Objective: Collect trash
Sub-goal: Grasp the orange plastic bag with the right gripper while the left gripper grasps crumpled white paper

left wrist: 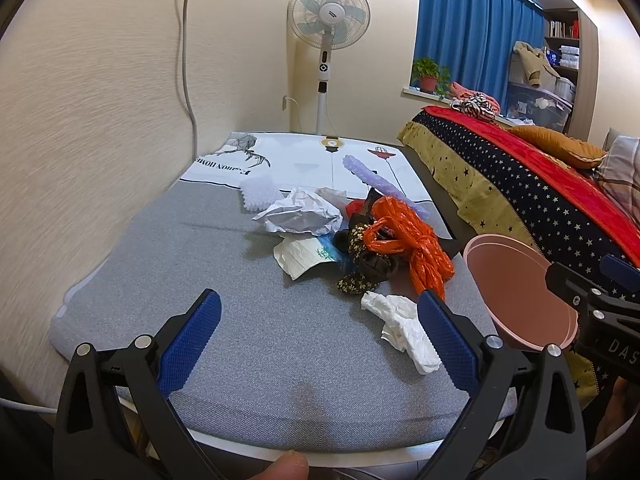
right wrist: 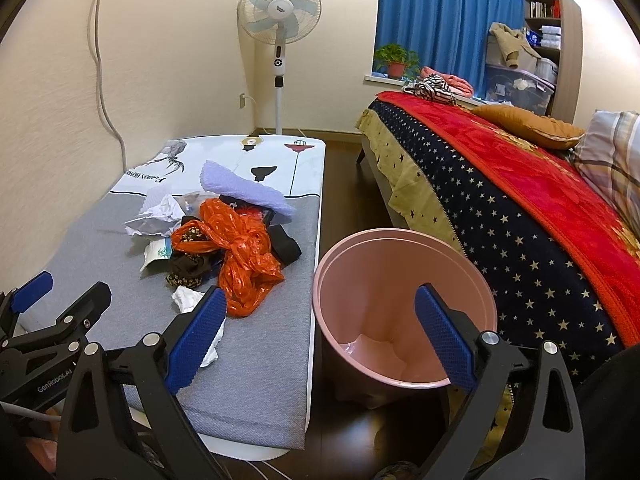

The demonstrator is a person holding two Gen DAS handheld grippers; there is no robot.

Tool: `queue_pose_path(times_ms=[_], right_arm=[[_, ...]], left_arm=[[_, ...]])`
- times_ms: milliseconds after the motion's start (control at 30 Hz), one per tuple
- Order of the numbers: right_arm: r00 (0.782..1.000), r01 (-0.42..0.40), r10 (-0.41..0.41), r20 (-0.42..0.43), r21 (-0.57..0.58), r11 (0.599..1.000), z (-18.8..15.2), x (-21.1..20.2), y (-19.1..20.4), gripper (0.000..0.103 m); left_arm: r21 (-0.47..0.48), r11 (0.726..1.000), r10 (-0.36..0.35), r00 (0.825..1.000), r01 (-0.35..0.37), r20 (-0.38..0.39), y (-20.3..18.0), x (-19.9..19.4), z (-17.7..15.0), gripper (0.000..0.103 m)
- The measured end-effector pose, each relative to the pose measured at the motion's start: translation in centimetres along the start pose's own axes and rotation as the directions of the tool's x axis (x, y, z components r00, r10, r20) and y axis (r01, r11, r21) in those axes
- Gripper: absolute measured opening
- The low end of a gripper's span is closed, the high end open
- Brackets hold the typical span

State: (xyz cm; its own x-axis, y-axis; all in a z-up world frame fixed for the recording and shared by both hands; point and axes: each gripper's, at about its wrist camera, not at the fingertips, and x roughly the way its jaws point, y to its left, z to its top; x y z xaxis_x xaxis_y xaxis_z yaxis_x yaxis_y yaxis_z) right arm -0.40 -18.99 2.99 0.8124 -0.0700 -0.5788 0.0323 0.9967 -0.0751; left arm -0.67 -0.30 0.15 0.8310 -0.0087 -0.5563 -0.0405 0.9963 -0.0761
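Left wrist view looks along a low table [left wrist: 248, 320] covered with a grey woven cloth, where the trash lies in a loose heap near the middle, toward the right edge. An orange plastic bag [left wrist: 416, 248], crinkled and knotted, is the brightest piece; beside it sit a dark floral fabric scrap [left wrist: 360, 256], crumpled white paper [left wrist: 304, 212], a folded printed wrapper [left wrist: 304, 256] and a lilac bubble-textured sheet [left wrist: 376, 178] reaching toward the far end. A crumpled white tissue [left wrist: 404, 324] lies apart from the heap, nearest the near edge, just beside the right blue pad of the left gripper [left wrist: 320, 336], whose jaws are spread wide and hold nothing.

Right wrist view shows the right gripper [right wrist: 320, 332] likewise wide apart and empty, hovering over a pink plastic bin [right wrist: 404, 248] that stands on the dark wood floor just off the table's right edge. The bin is round, smooth and tapered, with a doubled rim.

Beyond the table's far end, printed white with black drawings, a white pedestal fan [right wrist: 279, 12] stands against a cream textured wall. To the right are a bed with a star-patterned navy cover [right wrist: 520, 240] and a red blanket [right wrist: 532, 184], and blue curtains [right wrist: 444, 12] behind a potted plant [right wrist: 396, 58].
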Motion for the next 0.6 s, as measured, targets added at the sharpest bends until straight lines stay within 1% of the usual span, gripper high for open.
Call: queue_pose_path(times_ms=[100,167,200,267,333,367,433,467,500,567,600], right_arm=[[1.0,-0.004,0.004,0.006,-0.005,1.0,0.0,-0.1,0.1,0.092],[1.0,-0.008,0.009,0.008,-0.007,1.0,0.0,-0.1,0.2,0.089],[1.0,-0.012,0.012,0.006,-0.007,1.0,0.0,-0.1,0.2,0.085],[1.0,-0.025,0.025,0.002,0.0,1.0,0.1,0.0,0.1,0.081],[0.999,-0.05,0.05,-0.007,0.01,0.999,0.2,0.3,0.1,0.068],[0.998,-0.063,0.063,-0.011,0.014,0.998,0.2,0.4,0.0,0.066],[0.996,-0.087,0.087,-0.009,0.023,0.996,0.5,0.5,0.1,0.054],[0.995,-0.1,0.1,-0.005,0.027,0.995,0.7,0.6,0.1,0.053],[0.994,-0.112,0.112,0.0,0.033,0.993,0.9,0.7,0.0,0.052],[0.992,-0.13,0.13,0.001,0.048,0.99,1.2,1.1,0.0,0.051],[0.99,-0.138,0.138,-0.005,0.056,0.989,1.4,1.5,0.0,0.051]], left_arm=[[0.0,1.0,0.0,1.0,0.0,0.0,0.0,-0.1,0.2,0.095],[0.0,1.0,0.0,1.0,0.0,0.002,0.0,-0.1,0.3,0.095],[-0.002,1.0,-0.002,1.0,0.002,0.002,0.0,-0.1,0.4,0.095],[-0.009,1.0,-0.003,1.0,0.003,0.003,0.2,-0.1,0.8,0.095],[-0.012,1.0,-0.001,1.0,0.001,0.004,0.4,0.0,1.0,0.094],[-0.014,1.0,-0.005,1.0,0.005,0.004,0.5,0.0,1.2,0.089],[-0.018,1.0,-0.018,1.0,0.018,0.006,0.7,0.1,1.5,0.084],[-0.021,0.999,-0.029,1.0,0.029,0.009,0.9,0.1,1.9,0.078],[-0.024,0.999,-0.036,0.999,0.036,0.01,1.0,0.2,2.2,0.076],[-0.022,0.999,-0.047,0.999,0.047,0.009,1.2,0.4,2.9,0.063],[-0.021,0.999,-0.049,0.999,0.049,0.006,1.3,0.5,3.1,0.06]])
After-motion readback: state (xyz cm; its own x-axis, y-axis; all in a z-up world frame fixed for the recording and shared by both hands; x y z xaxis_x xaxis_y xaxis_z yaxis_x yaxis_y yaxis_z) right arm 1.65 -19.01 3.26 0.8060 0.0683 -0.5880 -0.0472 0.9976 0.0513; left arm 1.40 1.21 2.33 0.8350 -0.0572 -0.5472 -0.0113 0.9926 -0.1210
